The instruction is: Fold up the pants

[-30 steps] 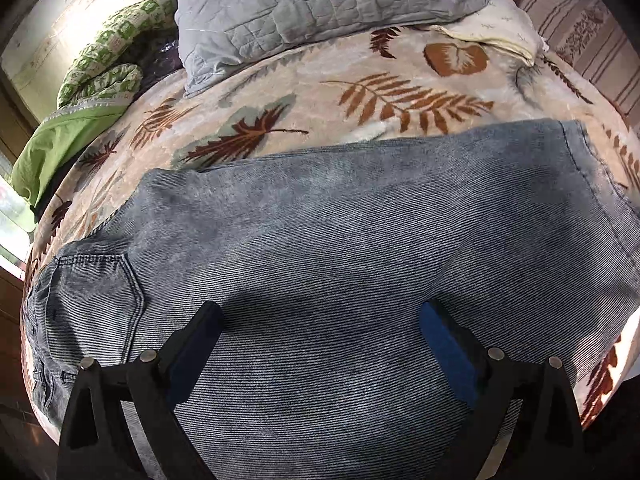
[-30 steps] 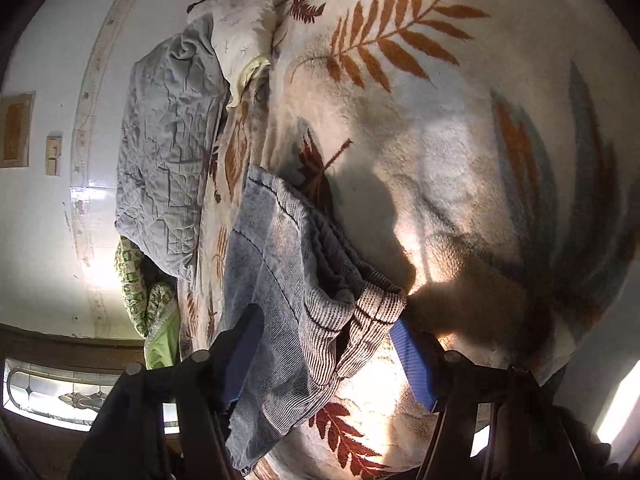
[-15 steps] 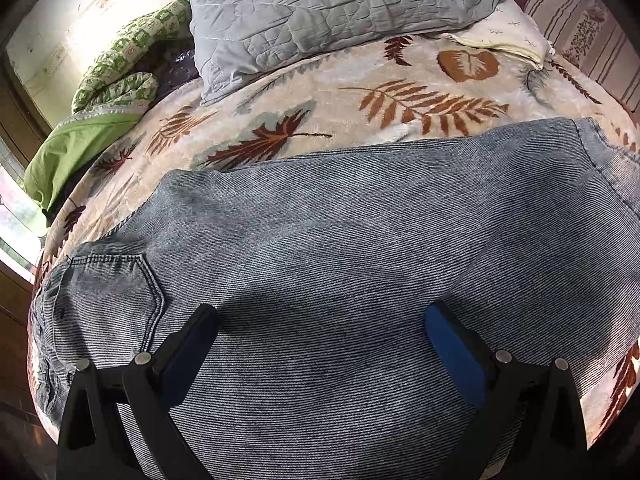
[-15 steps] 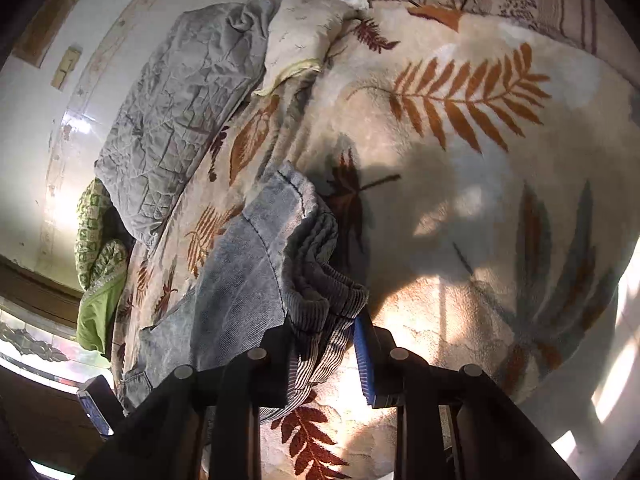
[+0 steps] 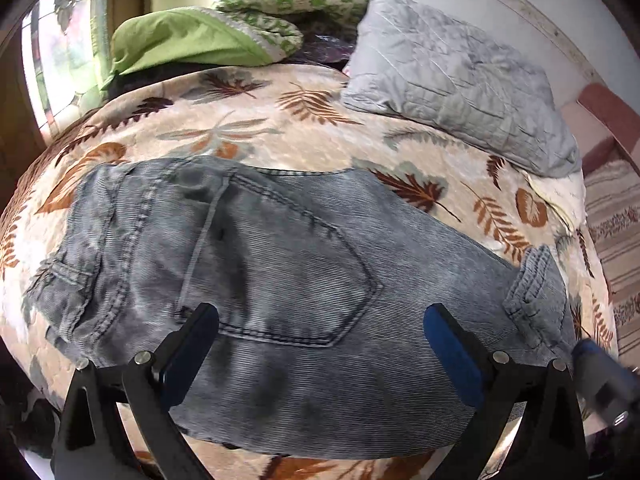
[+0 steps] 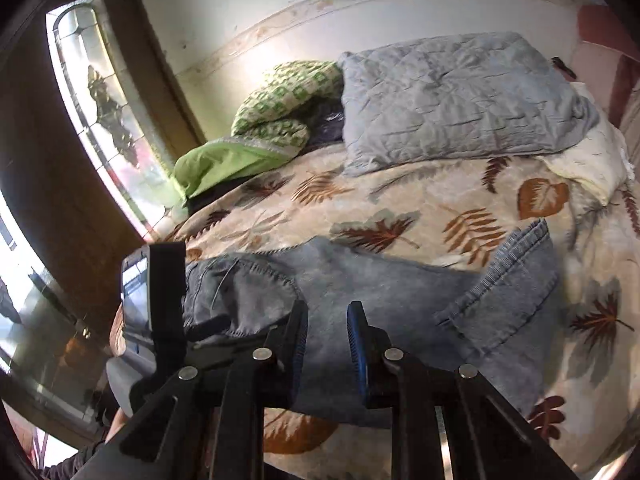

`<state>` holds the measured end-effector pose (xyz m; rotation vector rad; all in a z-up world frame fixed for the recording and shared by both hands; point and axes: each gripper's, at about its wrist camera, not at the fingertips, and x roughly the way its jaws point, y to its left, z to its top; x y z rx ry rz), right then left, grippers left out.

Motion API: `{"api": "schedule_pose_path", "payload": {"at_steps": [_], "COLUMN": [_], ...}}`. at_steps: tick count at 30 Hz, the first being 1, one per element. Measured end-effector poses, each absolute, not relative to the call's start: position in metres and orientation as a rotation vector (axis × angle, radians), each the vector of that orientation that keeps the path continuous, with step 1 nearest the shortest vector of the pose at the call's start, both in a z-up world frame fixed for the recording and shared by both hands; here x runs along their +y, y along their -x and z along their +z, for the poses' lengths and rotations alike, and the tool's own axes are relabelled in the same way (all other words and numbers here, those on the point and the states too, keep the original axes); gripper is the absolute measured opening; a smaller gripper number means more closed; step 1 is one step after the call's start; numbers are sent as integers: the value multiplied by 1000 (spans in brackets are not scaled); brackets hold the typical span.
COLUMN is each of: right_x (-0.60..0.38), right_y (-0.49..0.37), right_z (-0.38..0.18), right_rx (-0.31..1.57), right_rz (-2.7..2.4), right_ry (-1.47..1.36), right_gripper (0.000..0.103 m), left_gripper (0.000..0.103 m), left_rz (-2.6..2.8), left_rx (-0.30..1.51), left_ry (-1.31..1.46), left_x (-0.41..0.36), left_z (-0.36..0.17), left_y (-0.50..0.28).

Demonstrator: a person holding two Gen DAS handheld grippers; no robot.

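One pair of grey-blue pants, hem end doubled over; both hand-held grippers empty, left spread, right closing.

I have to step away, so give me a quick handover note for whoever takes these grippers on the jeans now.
Left gripper: open, empty, above the back pocket.
Right gripper: jaws closing, nothing visibly gripped between them.
Jeans: on the leaf-print blanket, legs doubled over, hems lying back on the denim.
Done: first fold laid.
Left: probably smooth it, then fold once more.
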<state>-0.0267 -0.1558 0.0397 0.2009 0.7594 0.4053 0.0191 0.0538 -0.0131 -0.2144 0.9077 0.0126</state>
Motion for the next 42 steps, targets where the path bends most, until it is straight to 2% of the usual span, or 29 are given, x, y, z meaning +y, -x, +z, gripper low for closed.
{"api": "schedule_pose_path", "payload": {"at_steps": [2,5,6,11,13,16,20,24,29,31,32,34,36,39,42], "right_x": [-128,-101,-103,-161,-182,-187,-193,-183,-164,-166,-169,-181,-211,-268,-304], "right_y": [24,12,14,41,34,28,25,3,-14,-23,-28,-35,-44,-48,-34], "right_z": [4,-53,-61,-22,-11,-17,-38,-56,-76,-77,-76,-68,-54,-39,-32], "right_rx": [808,972,998,797,801,805,833,861,871,899,917,968,1012,1023,973], "right_rz": [492,497,505,415,218,4,1,-4,-6,-14,-10,28,84,171,218], "right_ry": [-213,-135,-170,-253,-122,239,385,526,713,706,690,550,292,-131,-377], "right_gripper": [25,60,60,62,64,64,64,63,53,35,33,23,20,20,20], "left_gripper": [102,102,102,102,102,102,102,102,102,102,102,102,102,102,102], "left_rz": [63,91,94,36,3,-41,-54,-54,-32,-33,-33,-36,-38,-37,-37], "left_rx": [901,917,913,892,896,897,909,914,920,932,929,925,921,919,920], "left_ry": [240,259,261,243,225,222,211,213,231,243,241,234,241,257,252], "left_x": [78,97,99,83,70,55,50,57,68,70,70,70,72,75,73], "left_z": [-12,-16,-16,-12,-12,-16,-21,-23,-28,-32,-33,-32,-30,-31,-33], "left_y": [-14,-9,-7,-9,-12,-10,-8,-7,-5,-5,-4,-2,-1,0,0]}}
